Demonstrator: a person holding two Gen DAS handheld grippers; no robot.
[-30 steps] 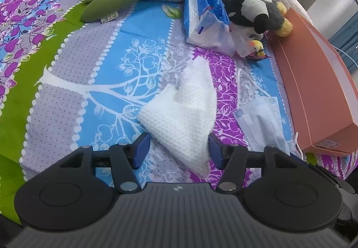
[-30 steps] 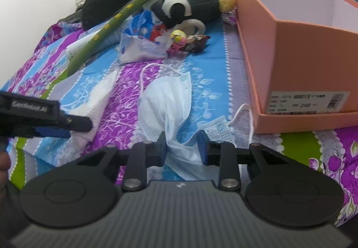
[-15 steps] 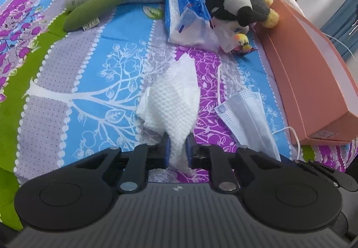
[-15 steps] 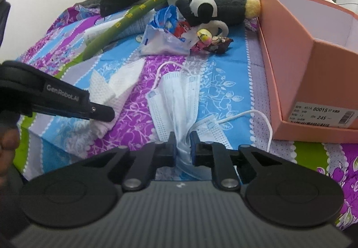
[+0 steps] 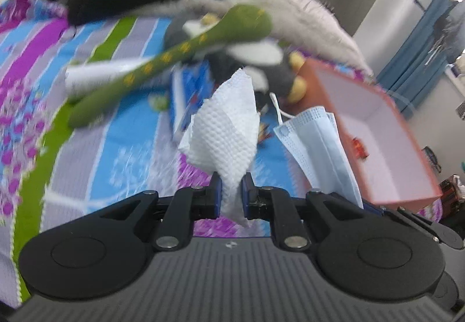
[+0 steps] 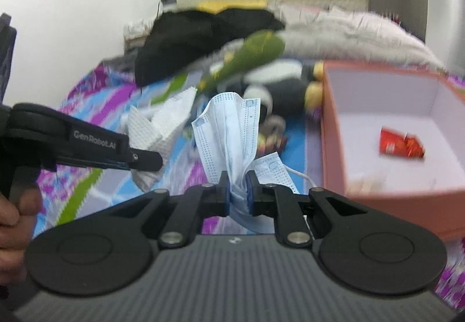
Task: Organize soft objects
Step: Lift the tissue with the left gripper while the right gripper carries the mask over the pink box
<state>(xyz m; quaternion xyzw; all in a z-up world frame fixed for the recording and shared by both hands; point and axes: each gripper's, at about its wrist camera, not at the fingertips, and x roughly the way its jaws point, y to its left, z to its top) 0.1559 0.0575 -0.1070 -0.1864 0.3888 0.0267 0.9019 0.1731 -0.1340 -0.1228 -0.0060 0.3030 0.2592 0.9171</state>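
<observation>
My left gripper (image 5: 231, 191) is shut on a white textured paper towel (image 5: 226, 130), which stands up off the bed between the pads. In the right wrist view my right gripper (image 6: 236, 188) is shut on a light blue face mask (image 6: 229, 124), also lifted clear of the bedspread. The mask (image 5: 316, 145) shows at the right of the left wrist view, and the towel (image 6: 162, 121) and left gripper (image 6: 145, 161) show at the left of the right wrist view. An open orange box (image 6: 334, 130) with a white inside sits to the right.
A long green plush (image 5: 162, 60), a panda plush (image 6: 279, 86), a blue tissue pack (image 5: 189, 95) and a white tube (image 5: 96, 75) lie further up the patterned bedspread (image 5: 87, 147). Black clothing (image 6: 197, 37) and a grey blanket are behind. A red wrapper (image 6: 399, 145) lies in the box.
Both grippers closed on their items, the left on the towel and the right on the mask, then rose and lifted them off the bed. The box's inside has come into view.
</observation>
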